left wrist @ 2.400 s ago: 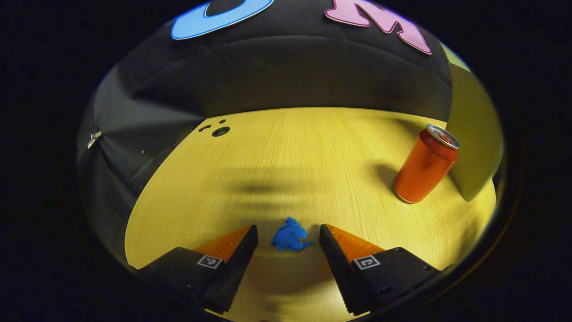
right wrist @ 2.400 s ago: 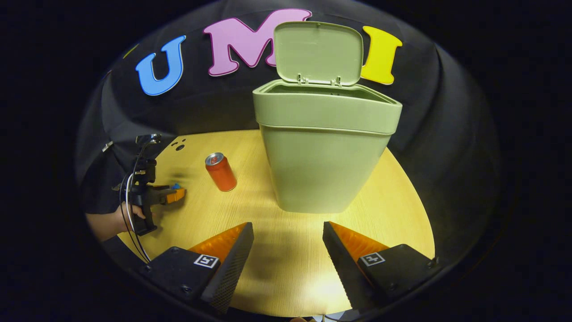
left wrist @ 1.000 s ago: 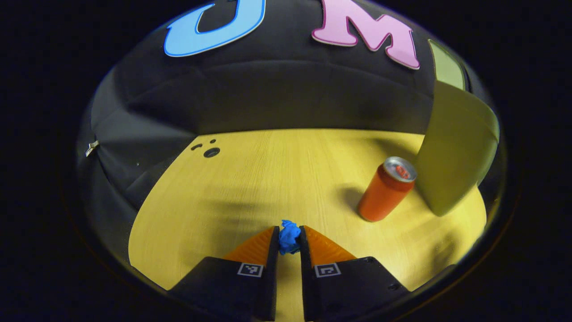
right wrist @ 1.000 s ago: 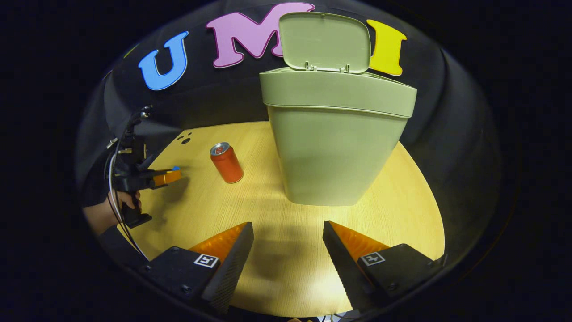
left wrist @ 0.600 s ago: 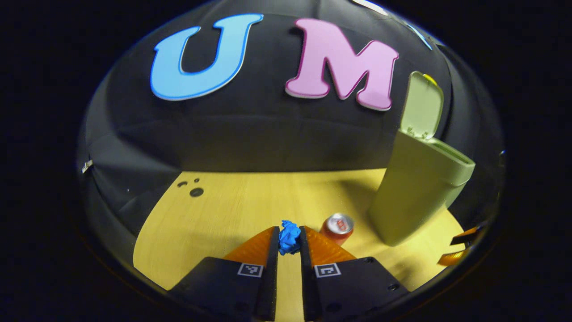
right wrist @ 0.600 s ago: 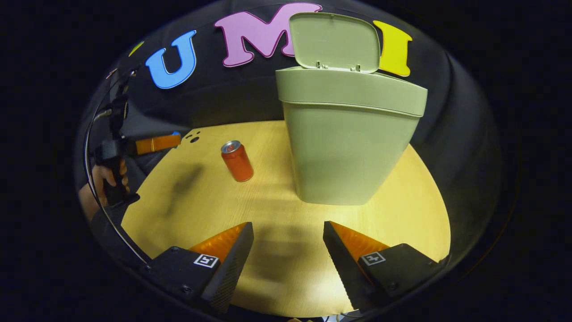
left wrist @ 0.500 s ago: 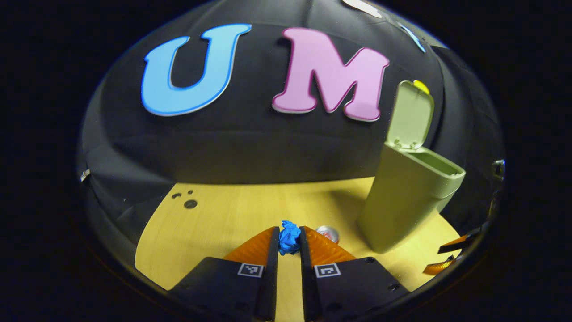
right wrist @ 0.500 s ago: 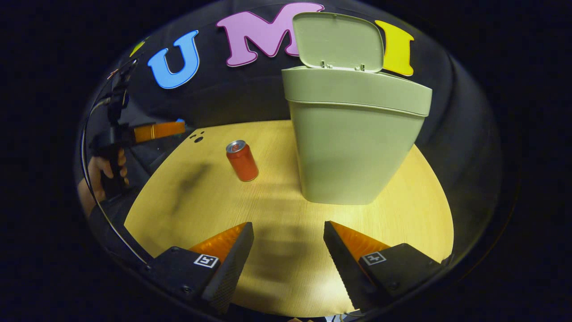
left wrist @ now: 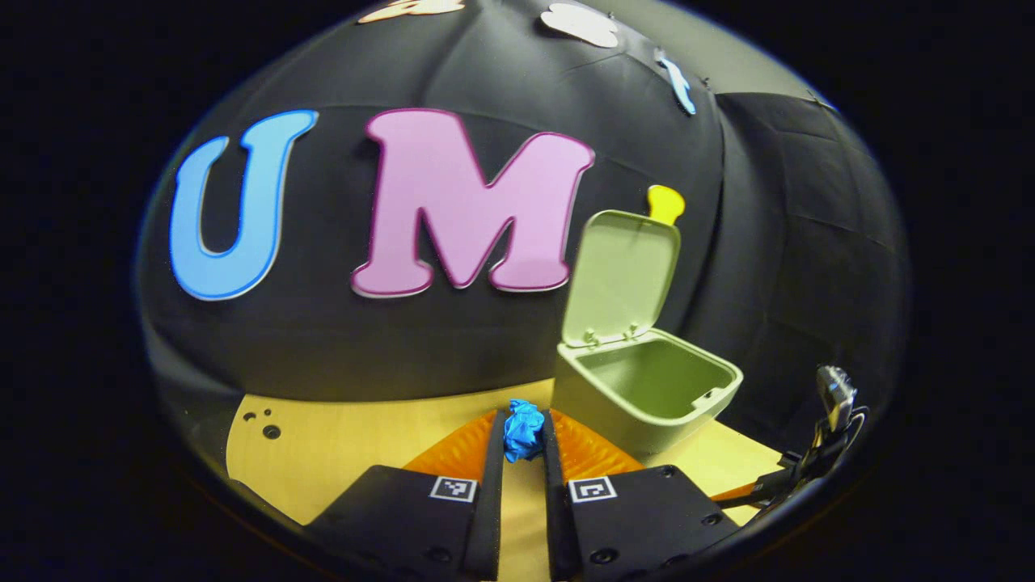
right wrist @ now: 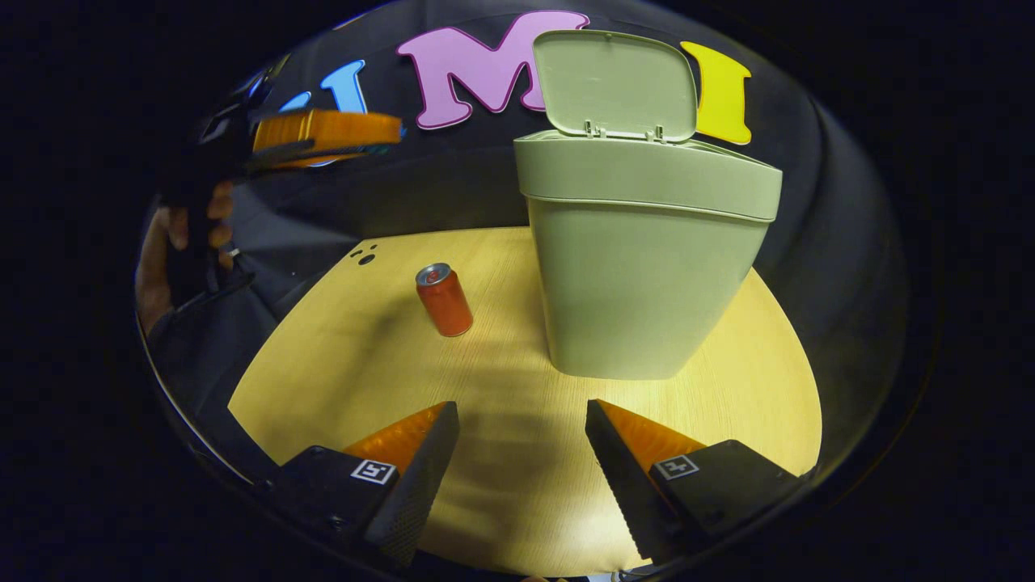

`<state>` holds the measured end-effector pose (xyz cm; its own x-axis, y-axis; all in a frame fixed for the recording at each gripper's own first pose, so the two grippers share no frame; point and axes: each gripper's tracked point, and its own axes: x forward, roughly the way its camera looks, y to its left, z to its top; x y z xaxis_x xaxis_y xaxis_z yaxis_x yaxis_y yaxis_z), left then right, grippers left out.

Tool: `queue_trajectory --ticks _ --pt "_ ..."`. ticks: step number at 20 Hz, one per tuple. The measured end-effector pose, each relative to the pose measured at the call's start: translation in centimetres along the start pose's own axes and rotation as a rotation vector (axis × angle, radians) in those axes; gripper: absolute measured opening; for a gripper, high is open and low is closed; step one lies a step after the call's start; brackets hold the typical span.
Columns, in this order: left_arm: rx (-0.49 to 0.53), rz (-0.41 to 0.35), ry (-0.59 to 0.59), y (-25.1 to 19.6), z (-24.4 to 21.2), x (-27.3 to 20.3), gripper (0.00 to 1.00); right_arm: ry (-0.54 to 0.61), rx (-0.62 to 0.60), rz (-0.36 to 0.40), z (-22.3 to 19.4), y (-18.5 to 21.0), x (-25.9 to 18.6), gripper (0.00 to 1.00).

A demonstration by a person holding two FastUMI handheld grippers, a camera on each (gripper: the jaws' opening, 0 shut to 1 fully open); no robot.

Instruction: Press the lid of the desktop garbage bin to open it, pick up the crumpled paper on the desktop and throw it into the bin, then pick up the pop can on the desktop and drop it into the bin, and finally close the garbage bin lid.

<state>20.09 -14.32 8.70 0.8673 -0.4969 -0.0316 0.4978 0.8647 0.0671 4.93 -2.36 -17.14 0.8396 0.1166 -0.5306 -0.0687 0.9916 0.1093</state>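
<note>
Left gripper view: our left gripper [left wrist: 523,432] is clamped on the blue crumpled paper [left wrist: 524,428], raised above the wooden desktop [left wrist: 348,436]. Just beyond stands the green garbage bin [left wrist: 647,388] with its lid [left wrist: 623,275] upright and open. In the right gripper view, our right gripper [right wrist: 521,461] has its fingers apart, holding nothing, low over the desktop. The orange pop can [right wrist: 444,299] stands upright left of the bin.

Bin [right wrist: 639,283]: pale green, upright on the desk [right wrist: 501,477].
Lid [right wrist: 616,85]: hinged at the back rim, standing open and upright, the bin's inside bare to see.
Crumpled paper [left wrist: 524,430]: blue wad, pinched between the jaws, held aloft near the bin's open mouth.
Pop can [right wrist: 444,299]: orange-red, silver top, upright on the desk just left of the bin.
</note>
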Motion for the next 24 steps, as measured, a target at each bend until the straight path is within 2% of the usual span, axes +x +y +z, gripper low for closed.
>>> queue_trajectory --ticks 1,3,4,7,11,12,13,14,15,19,24 --pt "0.007 -0.029 -0.009 -1.4 0.5 0.6 0.23 -0.003 0.001 -0.002 0.1 -0.2 -0.1 0.99" --pt "0.028 -0.071 -0.039 -3.8 1.5 1.8 0.23 -0.008 0.000 -0.001 -0.1 -0.3 -0.5 0.99" --pt "0.032 -0.094 -0.046 -4.9 1.6 2.5 0.27 -0.006 -0.006 0.002 -0.2 -0.4 -0.6 0.99" --pt "-0.014 -0.139 -0.035 -7.5 0.9 4.3 0.27 0.003 -0.015 0.014 -0.5 -0.5 -0.8 0.99" --pt "-0.043 -0.185 0.003 -9.2 -0.1 5.9 0.27 0.005 0.000 0.007 -1.2 -2.0 -1.6 0.99" --pt "-0.041 -0.190 0.010 -9.3 -0.2 6.2 0.23 0.008 0.013 0.004 -1.3 -2.4 -1.6 0.99" --pt "-0.042 -0.200 0.011 -9.5 -0.3 6.3 0.28 0.010 0.025 0.002 -1.3 -2.7 -1.5 0.99" --pt "-0.048 -0.209 0.010 -9.6 -0.3 6.4 0.24 0.012 0.033 -0.002 -1.4 -3.0 -1.5 0.99" --pt "-0.052 -0.216 0.013 -9.6 -0.6 6.5 0.28 0.013 0.039 -0.006 -1.4 -3.4 -1.5 0.99" --pt "-0.035 -0.223 0.033 -9.6 -0.8 6.8 0.29 0.018 0.045 -0.007 -1.5 -3.9 -1.4 0.99" --pt "-0.026 -0.227 0.034 -9.6 -0.8 7.0 0.47 0.020 0.056 -0.017 -1.6 -4.5 -1.3 0.99"
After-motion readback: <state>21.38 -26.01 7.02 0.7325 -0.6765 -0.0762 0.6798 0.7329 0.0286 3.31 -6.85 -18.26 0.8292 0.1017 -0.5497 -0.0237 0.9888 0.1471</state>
